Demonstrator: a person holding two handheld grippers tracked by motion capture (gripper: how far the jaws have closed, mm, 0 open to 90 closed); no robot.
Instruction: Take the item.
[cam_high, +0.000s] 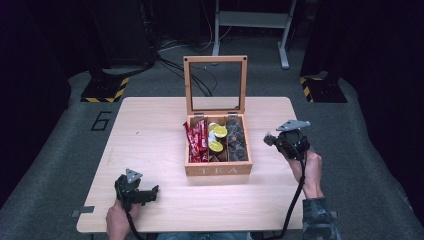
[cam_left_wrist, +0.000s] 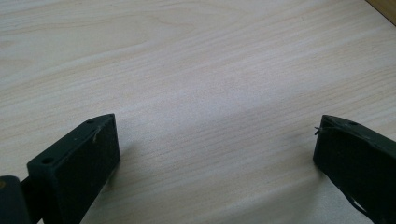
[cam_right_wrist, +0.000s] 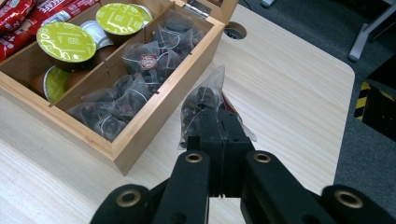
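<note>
Holding: right gripper (cam_right_wrist: 219, 122) has its jaws pressed fully together on a clear tea sachet (cam_right_wrist: 204, 100) – pinched at the sachet's lower edge so the pouch stands up ahead of the tips, dark leaves visible inside.
Sachet place: just outside the box wall, off the gripper's left – apart from the wood, hanging over bare table (cam_right_wrist: 289, 84).
Source: wooden tea box (cam_high: 218, 169), marked TEA on the front, glass lid (cam_high: 215, 82) propped upright behind so the compartments stay reachable.
Nearest compartment: more tea sachets (cam_right_wrist: 140, 70) piled loose – same kind as the held one, closest row to the right gripper, likely why that hand works it.
Middle compartment: green-lidded capsules (cam_right_wrist: 66, 42), further from the gripper.
Far compartment: red packets (cam_high: 197, 141), on the side away from the right gripper.
Left gripper: left gripper (cam_high: 150, 194) rests low on the table, well apart from the box, jaws spread wide with only wood grain between them – nothing held, looks parked.
Step, judged: sachet is out of the box and being carried clear; set-down spot cannot be told.
Risk, judged: grip is on thin film only – pouch could slip or swing.
</note>
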